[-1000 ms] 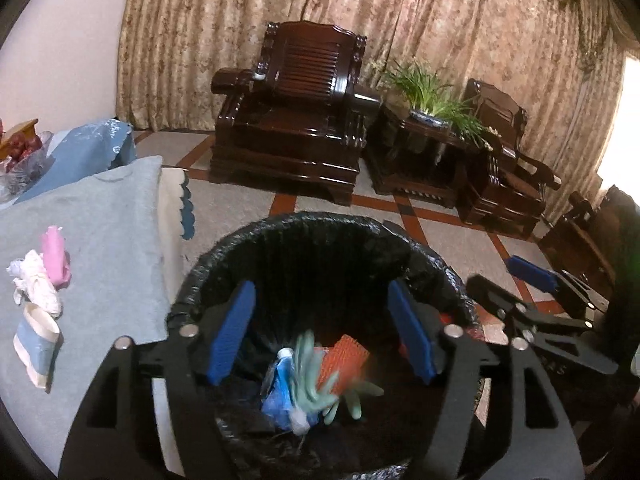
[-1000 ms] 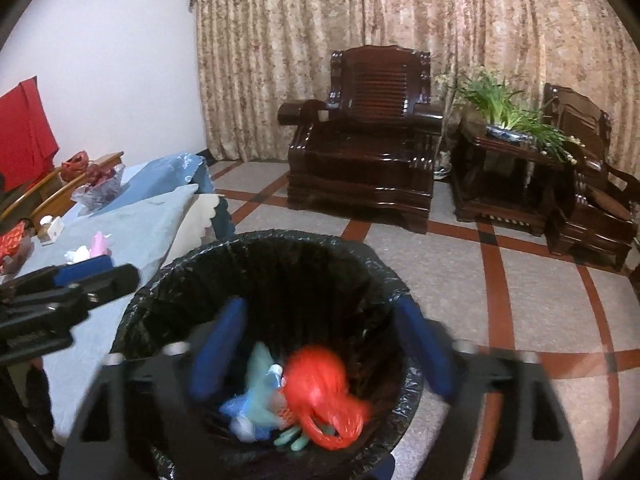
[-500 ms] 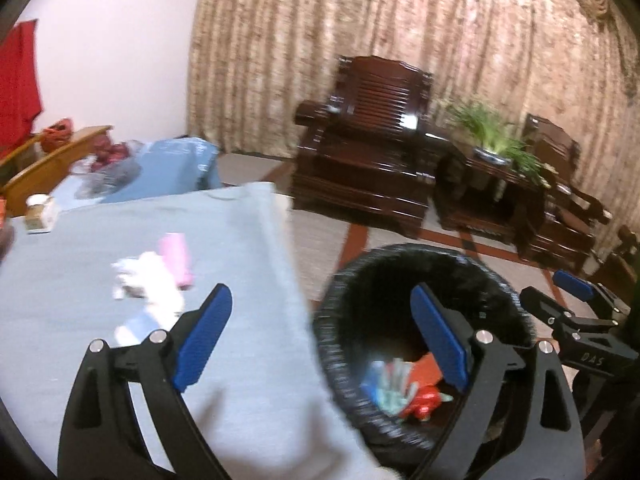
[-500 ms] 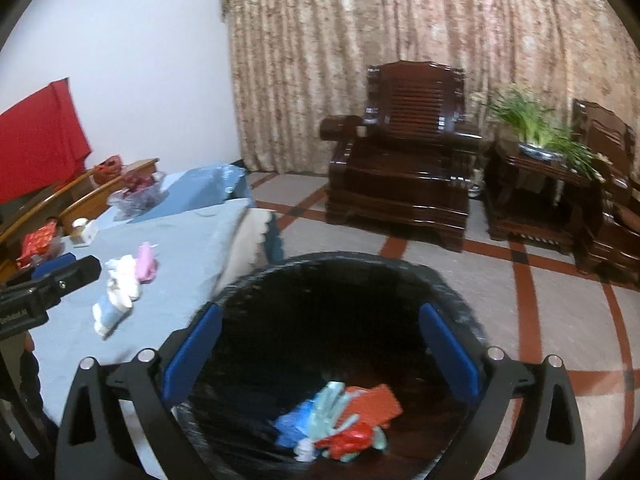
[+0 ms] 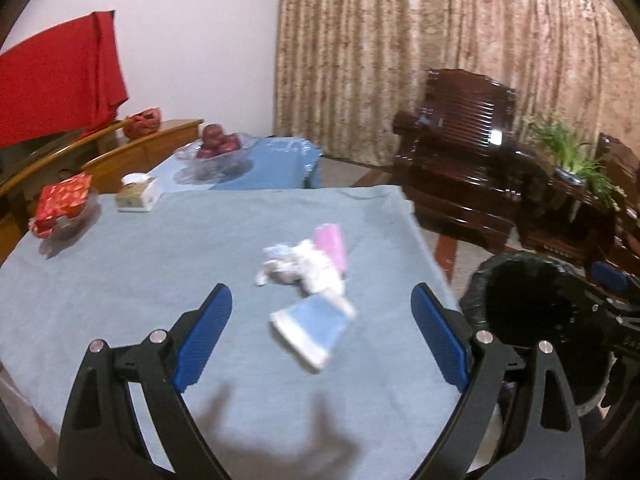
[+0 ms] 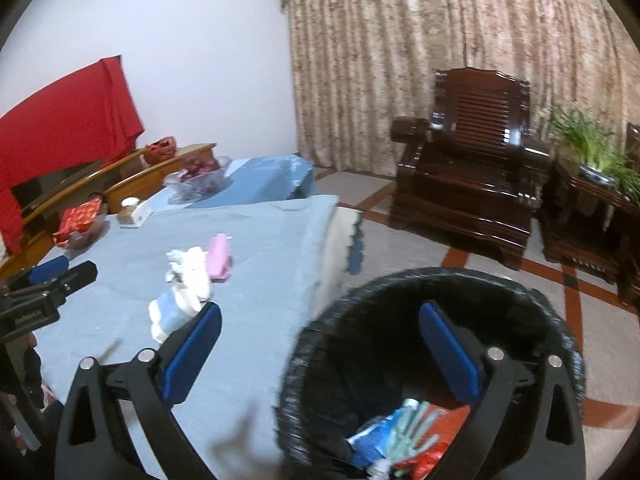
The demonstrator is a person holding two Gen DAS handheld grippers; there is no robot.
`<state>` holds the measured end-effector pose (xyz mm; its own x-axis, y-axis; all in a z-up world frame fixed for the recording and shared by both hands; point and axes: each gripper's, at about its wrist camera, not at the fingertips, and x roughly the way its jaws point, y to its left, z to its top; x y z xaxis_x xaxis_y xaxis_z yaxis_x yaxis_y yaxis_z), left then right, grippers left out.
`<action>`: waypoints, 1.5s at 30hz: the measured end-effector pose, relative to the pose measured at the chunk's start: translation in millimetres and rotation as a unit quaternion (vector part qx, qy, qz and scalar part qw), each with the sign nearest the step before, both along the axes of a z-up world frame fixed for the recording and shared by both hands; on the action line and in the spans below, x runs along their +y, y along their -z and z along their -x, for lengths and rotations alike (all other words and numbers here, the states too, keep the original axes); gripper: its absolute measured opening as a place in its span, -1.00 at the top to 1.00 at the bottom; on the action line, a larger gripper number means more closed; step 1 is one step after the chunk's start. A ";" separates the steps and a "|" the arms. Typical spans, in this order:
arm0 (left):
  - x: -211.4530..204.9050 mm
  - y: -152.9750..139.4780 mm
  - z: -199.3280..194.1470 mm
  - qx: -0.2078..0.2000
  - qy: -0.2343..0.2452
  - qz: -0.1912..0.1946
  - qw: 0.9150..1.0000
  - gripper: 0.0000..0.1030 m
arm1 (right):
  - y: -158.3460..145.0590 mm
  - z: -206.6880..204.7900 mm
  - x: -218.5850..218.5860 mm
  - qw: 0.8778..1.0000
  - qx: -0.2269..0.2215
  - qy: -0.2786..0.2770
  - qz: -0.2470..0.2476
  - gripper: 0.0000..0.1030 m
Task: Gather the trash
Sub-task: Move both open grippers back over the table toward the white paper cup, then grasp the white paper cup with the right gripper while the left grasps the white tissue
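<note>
Trash (image 5: 308,280) on tablecloth (image 5: 120,280), bin (image 6: 440,320) beside

Place: a home living room.
Seating: carved dark-wood armchair (image 6: 476,152) before floor-length patterned curtains (image 6: 420,52).
Tabletop: blue cloth-covered tabletop (image 5: 140,264); glass bowl of red fruit (image 5: 218,146) near its far edge, tissue box (image 5: 138,196) at its far left.
Greenery: potted plant (image 6: 592,148) on a side table.
Floor: tiles with red bands (image 6: 460,256).
</note>
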<state>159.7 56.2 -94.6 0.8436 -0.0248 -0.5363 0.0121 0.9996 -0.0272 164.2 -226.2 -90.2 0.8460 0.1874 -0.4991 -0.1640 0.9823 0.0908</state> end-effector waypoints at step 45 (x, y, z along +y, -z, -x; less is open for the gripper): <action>133.5 124.9 -54.2 0.108 -0.083 0.031 0.990 -0.71 | 116.3 -97.4 220.3 0.973 0.116 -0.167 0.111 -0.83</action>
<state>213.9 189.7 -219.5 0.7047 0.0659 -0.7064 -0.1655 0.9835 -0.0734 261.6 -5.9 -206.5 0.6158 0.2983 -0.7293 -0.4781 0.8772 -0.0449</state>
